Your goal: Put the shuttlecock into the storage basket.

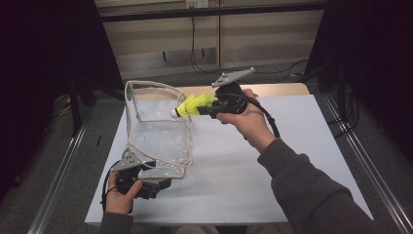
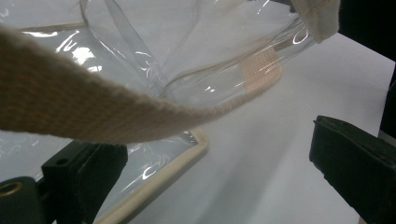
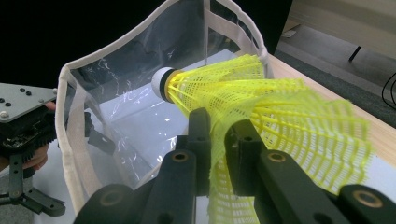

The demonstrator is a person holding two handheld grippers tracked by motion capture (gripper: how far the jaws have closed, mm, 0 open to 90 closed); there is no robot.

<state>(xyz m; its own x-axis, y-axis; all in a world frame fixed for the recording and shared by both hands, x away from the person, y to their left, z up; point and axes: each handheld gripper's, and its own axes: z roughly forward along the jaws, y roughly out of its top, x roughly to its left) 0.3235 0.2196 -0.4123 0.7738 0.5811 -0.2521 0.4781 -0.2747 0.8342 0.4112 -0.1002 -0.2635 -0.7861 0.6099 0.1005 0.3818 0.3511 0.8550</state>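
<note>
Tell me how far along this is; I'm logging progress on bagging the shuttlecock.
Done: the right gripper has the yellow shuttlecock pinched by its skirt and raised to the rim of the clear bag, which stands open on the white table. In hand: the cork end points into the bag's mouth. The left gripper sits open at the bag's near edge. Left: lower the shuttlecock in and release.

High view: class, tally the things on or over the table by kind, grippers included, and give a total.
Shuttlecock: 1, yellow, in the right gripper
Clear bag: 1
Grippers: 2, the right gripper and the left gripper
Total: 4
</note>
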